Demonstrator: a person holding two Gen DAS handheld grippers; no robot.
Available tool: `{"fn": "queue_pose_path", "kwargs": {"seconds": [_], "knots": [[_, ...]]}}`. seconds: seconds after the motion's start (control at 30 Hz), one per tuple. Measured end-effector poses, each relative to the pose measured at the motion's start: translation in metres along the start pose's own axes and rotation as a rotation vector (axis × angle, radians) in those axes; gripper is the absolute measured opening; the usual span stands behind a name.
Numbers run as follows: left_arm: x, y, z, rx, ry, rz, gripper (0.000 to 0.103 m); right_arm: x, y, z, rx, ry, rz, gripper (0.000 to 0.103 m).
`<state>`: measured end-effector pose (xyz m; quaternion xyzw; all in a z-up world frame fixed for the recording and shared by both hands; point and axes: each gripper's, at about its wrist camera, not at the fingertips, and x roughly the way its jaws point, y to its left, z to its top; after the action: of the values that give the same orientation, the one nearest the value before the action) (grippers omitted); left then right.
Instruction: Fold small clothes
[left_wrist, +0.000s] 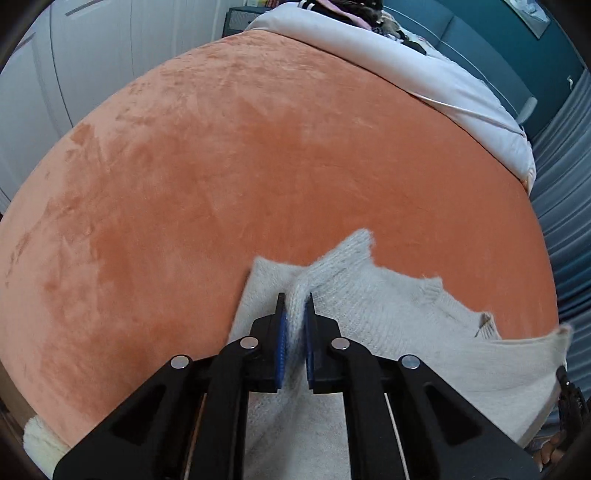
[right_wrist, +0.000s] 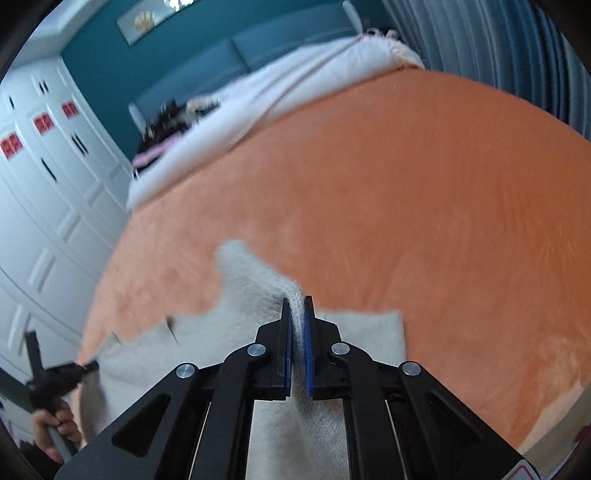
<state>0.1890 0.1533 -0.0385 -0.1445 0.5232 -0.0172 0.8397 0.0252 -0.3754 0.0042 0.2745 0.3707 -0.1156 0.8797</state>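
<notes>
One pale grey knit sweater (left_wrist: 388, 314) lies spread on the orange bedspread (left_wrist: 240, 166), right under and ahead of both tools. Its fabric is fuzzy and ribbed, with a soft nap at the edges. In the left wrist view a pointed flap stands up just beyond the left tool (left_wrist: 294, 295), and ribbed trim and a notch show along the upper edge off to that tool's right. The far right end of the sweater lifts off the bedspread there.

The left tool is clenched on a raised ridge of the knit, its blue pads (left_wrist: 282, 332) pressing the fold from both sides. The right tool (right_wrist: 297, 301) likewise pinches a ridge of the sweater (right_wrist: 351, 325) between its pads (right_wrist: 308, 354); this view is blurred. Beyond that tool's tips a rounded lobe of knit reaches onto the bedspread (right_wrist: 424, 203), and a squarer corner lies flat just to its right. At its far left the other tool shows, gripped by a hand (right_wrist: 55, 424), meeting the sweater's edge.

A white quilt (left_wrist: 424, 70) lies well beyond both tools.
</notes>
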Motion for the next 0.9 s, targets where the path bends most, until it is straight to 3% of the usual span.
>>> {"fn": "queue_pose_path", "kwargs": {"seconds": [0.1,0.13,0.17,0.2,0.27,0.3,0.37,0.43,0.53,0.67,0.8,0.83,0.87,0.9], "knots": [[0.04,0.002,-0.006,0.04,0.057,0.1,0.009,0.062,-0.029,-0.015,0.037,0.184,-0.075,0.006],[0.053,0.008,-0.012,0.029,0.089,0.106,0.011,0.081,-0.037,-0.025,0.055,0.249,-0.108,0.007],[0.052,0.011,-0.015,0.028,0.061,0.102,0.011,0.086,-0.041,-0.031,0.063,0.263,-0.106,0.007],[0.048,0.01,-0.016,0.036,0.033,0.102,0.013,0.079,-0.038,-0.031,0.058,0.228,-0.106,0.007],[0.036,0.008,-0.019,0.034,0.021,0.093,0.023,0.059,-0.033,-0.028,0.086,0.195,-0.087,0.022],[0.027,0.008,-0.021,0.031,0.006,0.094,0.035,0.045,-0.032,-0.027,0.105,0.172,-0.074,0.033],[-0.001,0.01,-0.029,0.049,-0.058,0.092,0.046,0.017,-0.03,-0.03,0.119,0.117,-0.067,0.056],[-0.023,0.011,-0.041,0.063,-0.084,0.093,0.062,-0.011,-0.032,-0.042,0.119,0.071,-0.085,0.069],[-0.051,0.021,-0.072,0.017,-0.078,0.046,0.074,-0.042,-0.04,-0.074,0.108,0.073,-0.13,0.07],[-0.059,0.048,-0.115,-0.103,-0.035,-0.017,0.08,-0.065,-0.053,-0.116,0.128,0.097,-0.138,0.07],[-0.05,0.068,-0.137,-0.197,-0.004,0.018,0.082,-0.073,-0.039,-0.142,0.104,0.08,-0.122,0.069],[-0.047,0.073,-0.14,-0.234,-0.001,0.024,0.086,-0.076,-0.032,-0.144,0.089,0.063,-0.079,0.06],[-0.045,0.076,-0.143,-0.274,-0.001,0.055,0.089,-0.075,-0.02,-0.141,0.066,0.066,-0.019,0.038],[-0.041,0.08,-0.145,-0.301,-0.004,0.072,0.092,-0.07,-0.007,-0.137,0.037,0.084,0.013,0.028]]}}
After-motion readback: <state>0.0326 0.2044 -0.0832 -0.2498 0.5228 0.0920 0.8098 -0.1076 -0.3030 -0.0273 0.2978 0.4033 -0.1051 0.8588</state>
